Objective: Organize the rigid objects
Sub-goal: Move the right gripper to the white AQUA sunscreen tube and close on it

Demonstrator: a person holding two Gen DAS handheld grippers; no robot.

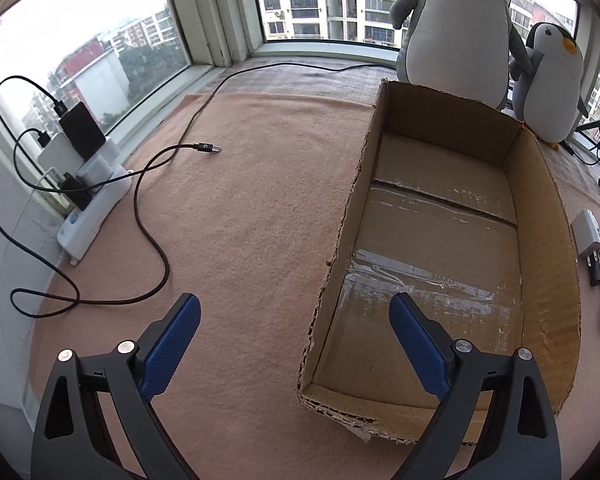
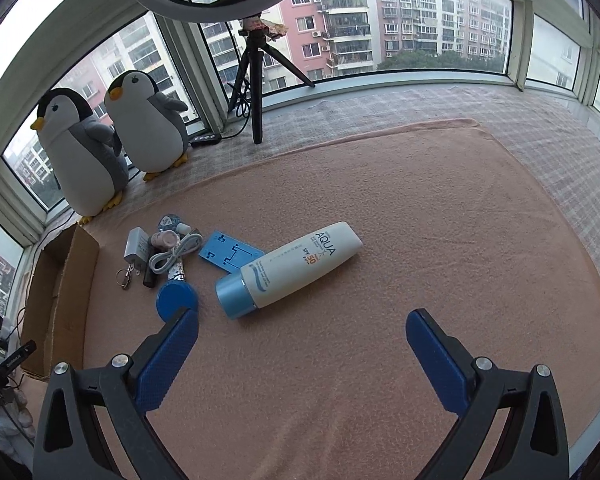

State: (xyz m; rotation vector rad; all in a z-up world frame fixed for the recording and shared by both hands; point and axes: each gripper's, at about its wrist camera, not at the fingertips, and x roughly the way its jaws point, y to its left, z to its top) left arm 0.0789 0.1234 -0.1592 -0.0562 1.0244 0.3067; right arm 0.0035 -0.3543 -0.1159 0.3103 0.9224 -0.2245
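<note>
An empty open cardboard box lies on the pink blanket; it also shows at the left edge of the right wrist view. My left gripper is open and empty, over the box's near left wall. My right gripper is open and empty, just short of a white sunscreen bottle with a blue cap. Left of the bottle lie a blue flat stand, a blue round lid, a white charger, a coiled white cable, a key ring and small tubes.
Two plush penguins stand by the window behind the box. A tripod with a ring light stands at the sill. A black cable trails across the blanket from a white power strip with chargers at the left.
</note>
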